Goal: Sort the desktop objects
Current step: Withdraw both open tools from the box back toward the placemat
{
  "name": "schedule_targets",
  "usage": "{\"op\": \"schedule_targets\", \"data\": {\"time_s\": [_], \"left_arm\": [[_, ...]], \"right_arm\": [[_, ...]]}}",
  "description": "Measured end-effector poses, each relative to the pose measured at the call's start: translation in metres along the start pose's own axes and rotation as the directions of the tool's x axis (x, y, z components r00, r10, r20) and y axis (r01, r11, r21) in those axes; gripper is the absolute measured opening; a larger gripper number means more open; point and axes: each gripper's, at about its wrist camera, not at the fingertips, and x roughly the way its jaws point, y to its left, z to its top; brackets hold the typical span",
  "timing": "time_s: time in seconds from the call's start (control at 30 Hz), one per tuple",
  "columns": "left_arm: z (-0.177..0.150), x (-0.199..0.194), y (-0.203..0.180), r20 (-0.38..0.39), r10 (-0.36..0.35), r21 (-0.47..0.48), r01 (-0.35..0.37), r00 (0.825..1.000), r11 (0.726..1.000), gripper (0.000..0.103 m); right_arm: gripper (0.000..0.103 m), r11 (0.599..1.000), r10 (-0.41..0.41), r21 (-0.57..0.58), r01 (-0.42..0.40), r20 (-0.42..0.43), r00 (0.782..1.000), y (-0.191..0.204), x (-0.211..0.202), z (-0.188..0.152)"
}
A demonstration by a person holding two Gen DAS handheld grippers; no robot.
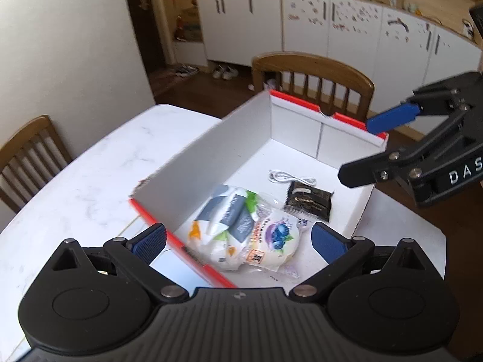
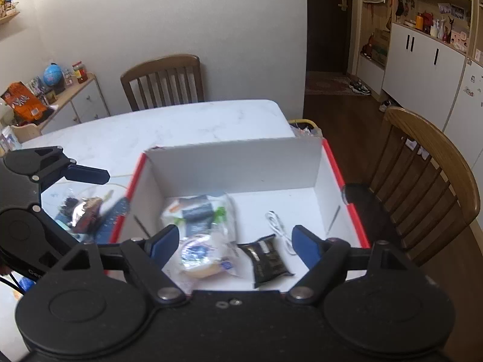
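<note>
A white cardboard box (image 1: 241, 138) with a red rim stands open on the white marble table (image 1: 90, 181). Inside lie a clear bag of packets (image 1: 223, 220), a round blueberry-print packet (image 1: 277, 238), a black sachet (image 1: 311, 200) and a coiled white cable (image 1: 289, 178). My left gripper (image 1: 238, 241) hovers open over the box's near end, with nothing between its pads. My right gripper (image 2: 235, 246) also hangs open above the box (image 2: 235, 166), over the round packet (image 2: 199, 256) and the black sachet (image 2: 267, 259). In the left wrist view the right gripper (image 1: 368, 147) sits over the box's right wall.
Left of the box, a shiny dark wrapper (image 2: 86, 214), a blue ruler (image 2: 116, 212) and other small items lie on the table (image 2: 181, 123). Wooden chairs (image 2: 428, 175) stand beside the table. One left gripper finger (image 2: 87, 173) reaches over that pile.
</note>
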Motion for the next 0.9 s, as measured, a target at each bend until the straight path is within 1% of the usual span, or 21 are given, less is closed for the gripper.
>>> {"op": "schedule_targets", "data": {"time_s": [0.37, 0.63, 0.9], "left_arm": [[-0.031, -0.059, 0.024, 0.099, 0.026, -0.057, -0.021, 0.995, 0.998, 0.103], [-0.06, -0.103, 0.049, 0.144, 0.061, -0.079, -0.05, 0.988, 0.996, 0.103], [-0.09, -0.143, 0.079, 0.175, 0.093, -0.084, -0.079, 0.98, 0.993, 0.103]], "right_arm": [[0.084, 1.0, 0.009, -0.008, -0.008, 0.05, 0.999, 0.049, -0.024, -0.005], [0.085, 0.999, 0.024, -0.025, -0.022, 0.084, 0.996, 0.095, -0.033, -0.009], [0.085, 0.998, 0.055, -0.039, -0.052, 0.088, 0.995, 0.139, -0.033, -0.019]]}}
